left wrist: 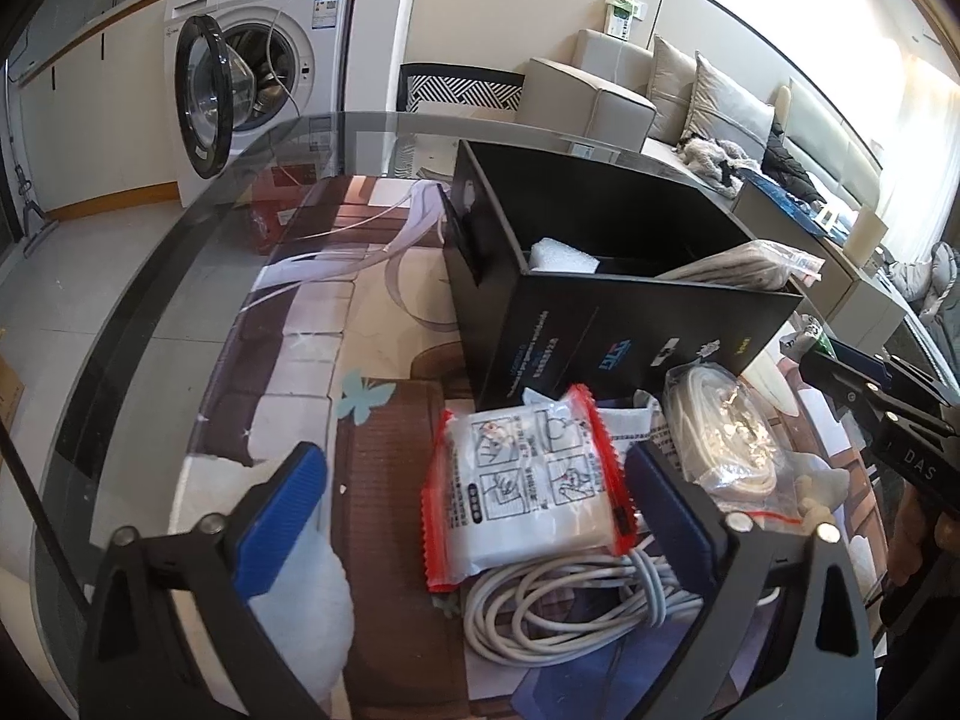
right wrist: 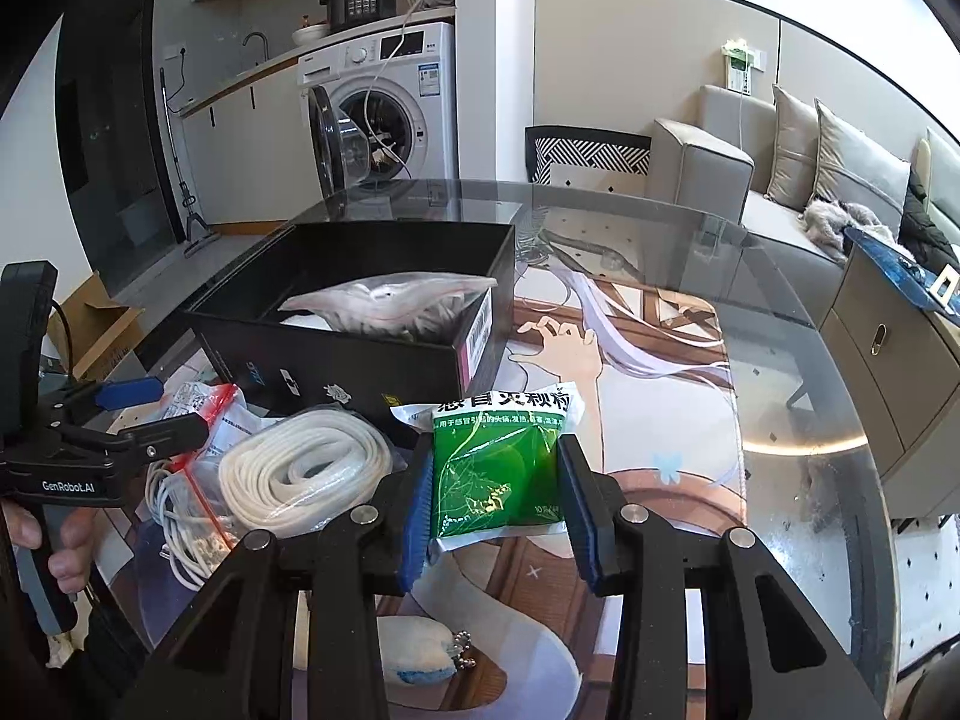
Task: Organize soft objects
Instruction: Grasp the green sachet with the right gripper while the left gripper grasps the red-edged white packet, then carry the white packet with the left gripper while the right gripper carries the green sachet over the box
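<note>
Green foil is what my right gripper holds: its blue pads press both sides of a green packet with white lettering, lifted above the glass table just in front of the black box. My left gripper hangs with its jaws spread wide and nothing between them, above a white pouch with red edges that lies near the table's near edge. A coil of grey cable rests just beside that pouch, partly under it, and a clear bag of white cord sits to its right, touching the box's front wall. Inside the box I see a white foam piece in one compartment and a clear bag of pale contents leaning over the divider in the other; I cannot tell what the bag holds. A printed mat lies under the glass. A small blue-and-white plush with a ball chain lies close to the near edge below my right gripper. Beyond the table's far edge stands a washing machine with its door open, and a grey sofa sits past the right edge.
</note>
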A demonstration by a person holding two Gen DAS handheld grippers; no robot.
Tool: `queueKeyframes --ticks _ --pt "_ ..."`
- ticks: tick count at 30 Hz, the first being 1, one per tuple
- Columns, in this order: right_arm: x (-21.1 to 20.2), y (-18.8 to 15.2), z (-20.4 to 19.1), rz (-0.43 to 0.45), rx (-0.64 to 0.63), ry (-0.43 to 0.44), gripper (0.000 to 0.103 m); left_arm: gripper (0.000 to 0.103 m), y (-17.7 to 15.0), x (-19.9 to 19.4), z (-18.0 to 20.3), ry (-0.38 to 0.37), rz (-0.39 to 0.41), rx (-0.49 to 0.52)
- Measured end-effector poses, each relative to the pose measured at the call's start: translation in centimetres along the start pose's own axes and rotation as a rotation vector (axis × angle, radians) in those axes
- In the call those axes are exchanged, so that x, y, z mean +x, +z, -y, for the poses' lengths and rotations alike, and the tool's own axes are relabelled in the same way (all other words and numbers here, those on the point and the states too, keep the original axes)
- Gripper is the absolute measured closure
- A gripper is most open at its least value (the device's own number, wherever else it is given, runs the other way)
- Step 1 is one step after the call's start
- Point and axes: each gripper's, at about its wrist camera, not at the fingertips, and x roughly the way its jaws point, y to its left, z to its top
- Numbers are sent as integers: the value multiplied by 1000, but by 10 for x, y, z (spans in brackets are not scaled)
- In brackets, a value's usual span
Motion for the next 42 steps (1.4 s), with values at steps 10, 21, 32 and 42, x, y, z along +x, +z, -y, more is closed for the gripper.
queueKeyframes --ticks 10,21,32,42 --pt "-9 3 -3 31 -8 -2 65 57 -1 2 5 -62 -29 35" --pt "-19 8 -4 71 -13 -4 65 58 3 -14 9 -78 10 52" --pt "-41 14 -15 140 -21 26 65 58 12 -40 18 -125 80 88" --pt "-58 24 -24 220 -17 54 65 58 27 -53 22 -143 127 86"
